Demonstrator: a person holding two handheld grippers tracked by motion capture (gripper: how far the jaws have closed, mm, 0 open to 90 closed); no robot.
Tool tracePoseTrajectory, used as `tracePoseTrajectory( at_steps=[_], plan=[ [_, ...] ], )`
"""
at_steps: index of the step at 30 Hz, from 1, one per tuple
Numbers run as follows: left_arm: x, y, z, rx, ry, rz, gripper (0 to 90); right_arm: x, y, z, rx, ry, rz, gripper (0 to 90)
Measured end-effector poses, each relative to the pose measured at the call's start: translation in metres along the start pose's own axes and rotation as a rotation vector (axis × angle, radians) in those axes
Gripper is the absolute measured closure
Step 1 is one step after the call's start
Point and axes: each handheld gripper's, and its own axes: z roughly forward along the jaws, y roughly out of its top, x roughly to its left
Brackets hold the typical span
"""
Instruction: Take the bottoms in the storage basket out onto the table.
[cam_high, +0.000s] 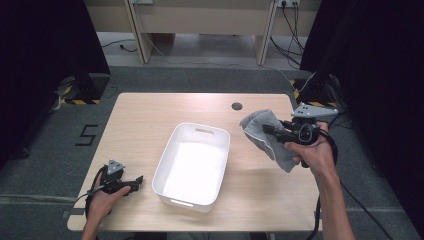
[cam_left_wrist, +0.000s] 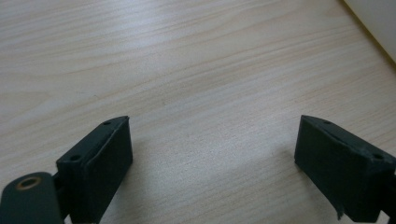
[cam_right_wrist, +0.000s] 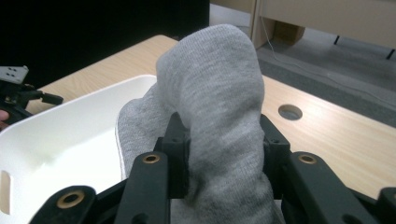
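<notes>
A grey cloth (cam_high: 265, 136) hangs above the right side of the table, pinched by my right gripper (cam_high: 272, 131). In the right gripper view the cloth (cam_right_wrist: 215, 93) bulges up between the two black jaws, with my right gripper (cam_right_wrist: 223, 154) shut on it. A white plastic bin (cam_high: 193, 165) stands empty in the middle of the table, to the left of the cloth; its rim (cam_right_wrist: 70, 100) also shows in the right gripper view. My left gripper (cam_high: 135, 182) rests low near the front left corner, its jaws wide apart over bare wood (cam_left_wrist: 212, 140).
The wooden table (cam_high: 145, 115) has a round cable hole (cam_high: 237, 106) at the back right. Grey floor, black stands and cables lie beyond the table's edges. A corner of the bin (cam_left_wrist: 373, 23) sits just right of the left gripper.
</notes>
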Motion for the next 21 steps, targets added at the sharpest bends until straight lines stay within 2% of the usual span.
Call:
tracePoseTrajectory(
  at_steps=[10, 15, 18, 21],
  plan=[
    [0.000, 0.000, 0.000, 0.000, 0.000, 0.000, 10.3, -0.010, -0.029, 0.011, 0.061, -0.033, 0.027, 64.0],
    [0.000, 0.000, 0.000, 0.000, 0.000, 0.000, 10.3, -0.012, -0.054, 0.024, 0.115, -0.048, 0.032, 64.0],
    [0.000, 0.000, 0.000, 0.000, 0.000, 0.000, 10.2, -0.012, -0.062, 0.028, 0.138, -0.051, 0.042, 64.0],
    [0.000, 0.000, 0.000, -0.001, 0.000, -0.002, 10.3, -0.010, -0.078, 0.035, 0.165, -0.059, 0.034, 63.9]
  ],
)
